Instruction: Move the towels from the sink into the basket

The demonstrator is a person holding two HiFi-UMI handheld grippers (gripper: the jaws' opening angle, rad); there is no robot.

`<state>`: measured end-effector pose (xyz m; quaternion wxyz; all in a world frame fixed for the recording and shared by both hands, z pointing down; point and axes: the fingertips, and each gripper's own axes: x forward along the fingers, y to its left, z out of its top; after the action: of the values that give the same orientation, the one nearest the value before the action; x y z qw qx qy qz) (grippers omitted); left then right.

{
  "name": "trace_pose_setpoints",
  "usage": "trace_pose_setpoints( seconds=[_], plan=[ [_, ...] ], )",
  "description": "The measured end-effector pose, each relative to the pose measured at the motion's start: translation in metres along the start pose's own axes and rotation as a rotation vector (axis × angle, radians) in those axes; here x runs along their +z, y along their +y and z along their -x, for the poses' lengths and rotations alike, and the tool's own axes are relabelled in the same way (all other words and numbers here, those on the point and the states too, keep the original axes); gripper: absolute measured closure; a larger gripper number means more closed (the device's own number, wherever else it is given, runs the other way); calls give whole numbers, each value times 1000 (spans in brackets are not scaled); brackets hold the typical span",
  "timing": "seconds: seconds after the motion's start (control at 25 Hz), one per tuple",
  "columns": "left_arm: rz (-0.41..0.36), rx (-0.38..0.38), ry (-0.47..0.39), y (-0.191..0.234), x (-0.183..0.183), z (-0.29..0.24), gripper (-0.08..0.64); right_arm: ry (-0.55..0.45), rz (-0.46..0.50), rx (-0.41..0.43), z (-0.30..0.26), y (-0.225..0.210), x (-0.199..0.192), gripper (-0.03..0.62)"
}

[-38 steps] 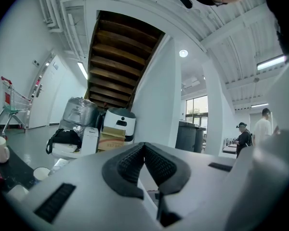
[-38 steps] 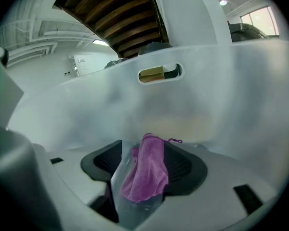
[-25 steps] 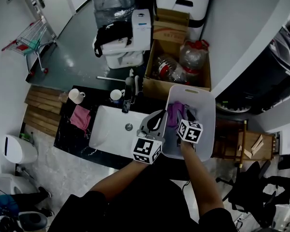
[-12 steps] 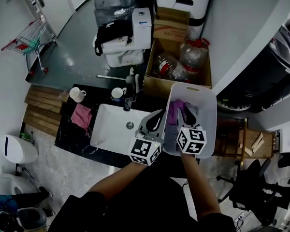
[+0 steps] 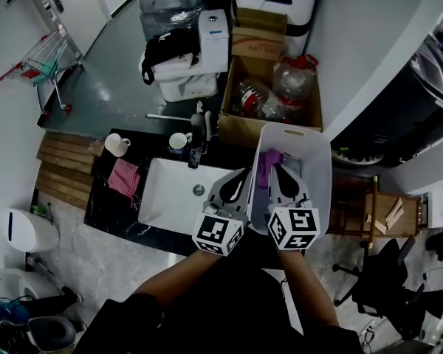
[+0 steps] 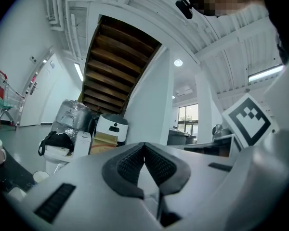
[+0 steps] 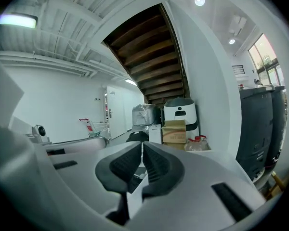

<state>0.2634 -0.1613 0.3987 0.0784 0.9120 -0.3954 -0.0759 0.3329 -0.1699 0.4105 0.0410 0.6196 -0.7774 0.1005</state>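
Finding: the drop-off step is closing out. You are holding the left gripper point(image 5: 244, 174) and the right gripper point(image 5: 275, 171) side by side and level at the basket point(image 5: 321, 175). The purple towel point(image 5: 266, 162) is lying inside it, just ahead of both sets of jaws.

Jaws: the left jaws are resting closed on nothing. The right jaws have just been closing and are likewise empty.

The sink point(image 5: 170, 190), to the left of the left jaws, is looking bare. A pink towel point(image 5: 123, 177) is lying on the bench point(image 5: 107, 205) beyond it, well left of both sets of jaws. If it counts, the next move is likely calling for opened jaws and a reach across the sink.

Views: only the head view is showing towels, sink and basket. Both gripper views are showing the jaws, plus stairs and stacked boxes.
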Motion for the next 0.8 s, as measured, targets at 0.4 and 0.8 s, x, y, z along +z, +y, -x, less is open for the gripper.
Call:
trace_pose_setpoints(
  seconds=[0.4, 0.8],
  plan=[
    [-32, 16, -21, 10, 9, 10, 546, -57, 35, 10, 13, 26, 15, 568],
    [-57, 2, -15, 20, 16, 24, 546, -83, 60, -11, 13, 50, 20, 568]
  ],
)
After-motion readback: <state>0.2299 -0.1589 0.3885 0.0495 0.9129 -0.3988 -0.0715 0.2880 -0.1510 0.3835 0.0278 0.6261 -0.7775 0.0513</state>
